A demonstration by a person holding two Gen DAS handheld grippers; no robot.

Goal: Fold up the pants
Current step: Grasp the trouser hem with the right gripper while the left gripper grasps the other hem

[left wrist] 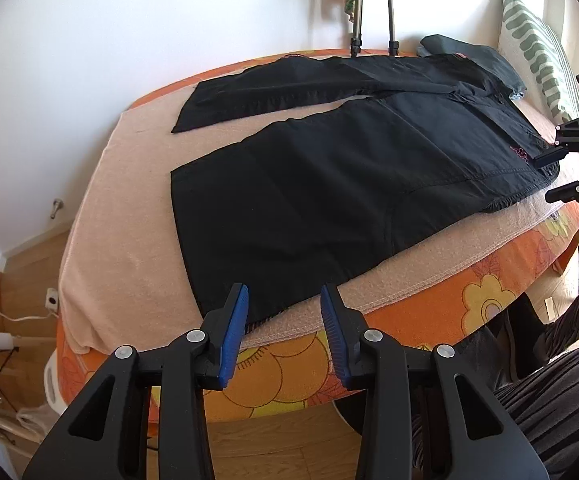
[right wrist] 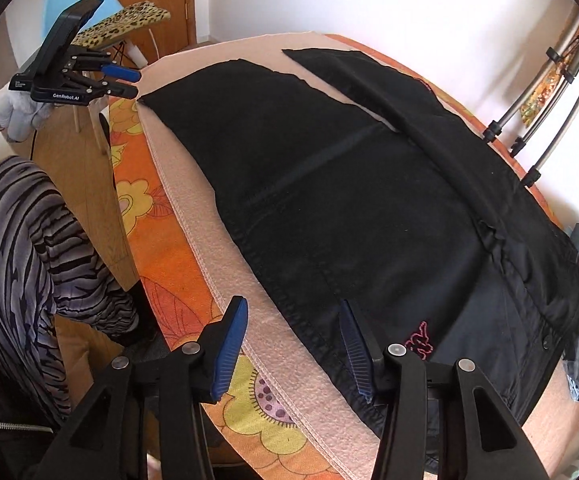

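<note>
Black pants (left wrist: 329, 168) lie flat on a peach towel (left wrist: 129, 216) over a bed, with the legs spread in a V. A pink logo (right wrist: 419, 342) sits near the waist. My left gripper (left wrist: 285, 294) stands open just over the near leg's hem, its blue pads (left wrist: 233, 332) apart on either side of the hem corner. It shows again at the hem end in the right wrist view (right wrist: 136, 84). My right gripper (right wrist: 294, 305) is open over the near side seam by the waist, one fingertip (right wrist: 349, 320) above the cloth. In the left wrist view it is at the waist corner (left wrist: 545, 178).
The bed has an orange flowered sheet (left wrist: 489, 280). A green-striped pillow (left wrist: 537, 52) and a dark grey garment (left wrist: 469, 50) lie past the waistband. Tripod legs (left wrist: 373, 12) stand by the far wall. A person's striped trouser legs (right wrist: 29, 240) are at the bed's near side, over wooden floor.
</note>
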